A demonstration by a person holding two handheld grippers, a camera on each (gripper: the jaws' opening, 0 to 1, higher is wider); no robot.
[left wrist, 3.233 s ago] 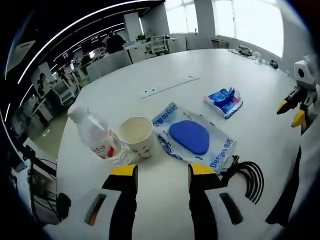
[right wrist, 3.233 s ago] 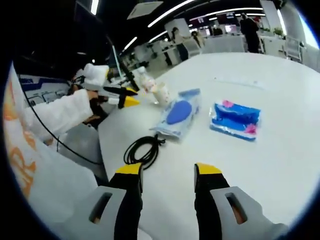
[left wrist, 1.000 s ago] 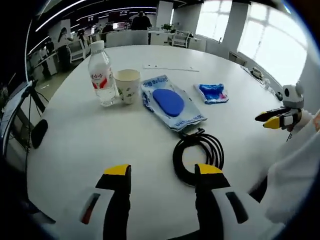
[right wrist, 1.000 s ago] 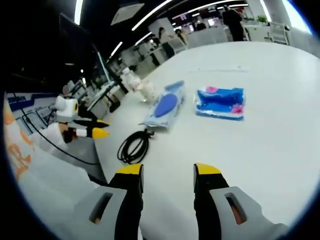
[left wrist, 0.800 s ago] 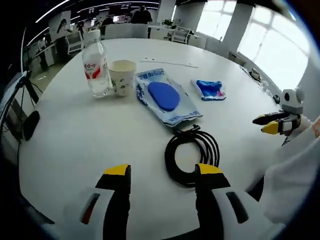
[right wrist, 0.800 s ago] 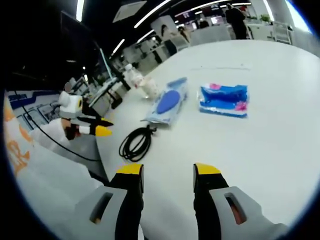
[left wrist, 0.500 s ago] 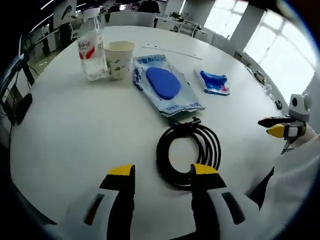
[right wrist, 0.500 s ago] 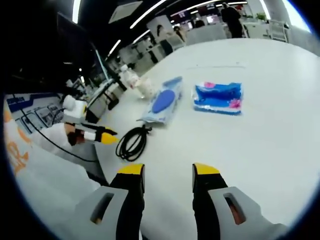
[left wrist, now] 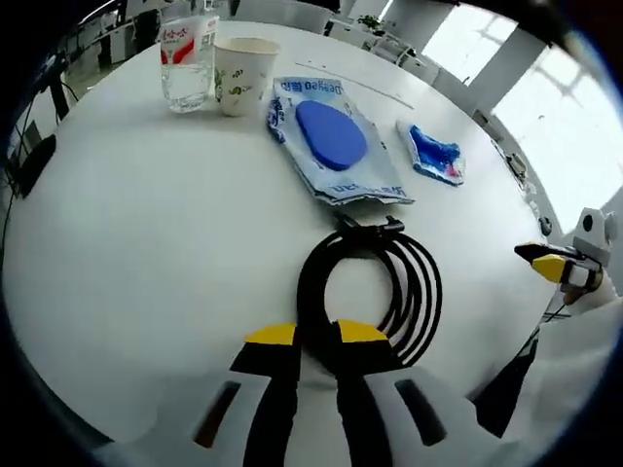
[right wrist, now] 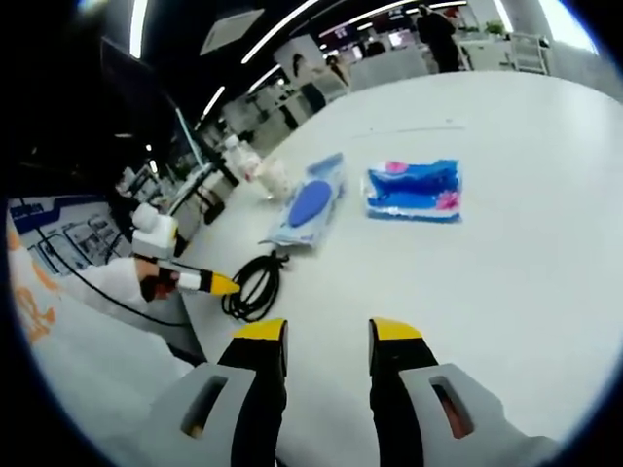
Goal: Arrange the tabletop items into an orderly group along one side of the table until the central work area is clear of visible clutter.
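A black cable coil (left wrist: 375, 282) lies on the white round table (left wrist: 146, 214) near its front edge. My left gripper (left wrist: 316, 336) is shut on the coil's near strands, which run between its yellow tips. Farther back are a blue pad in a printed bag (left wrist: 331, 136), a blue tissue pack (left wrist: 435, 156), a paper cup (left wrist: 238, 73) and a water bottle (left wrist: 185, 53). My right gripper (right wrist: 328, 333) hovers open over bare table, well short of the tissue pack (right wrist: 414, 190). In the right gripper view the left gripper (right wrist: 219, 283) meets the cable (right wrist: 251, 284).
A thin white power strip (left wrist: 355, 83) lies beyond the bag. The right gripper (left wrist: 547, 261) hangs at the table's right edge, above a white sleeve (left wrist: 584, 370). Office desks and people (right wrist: 433, 24) stand far behind the table.
The left gripper has dropped toward the cable coil and its jaws have drawn in onto the coil's near strands. The right gripper has stayed open and barely shifted.
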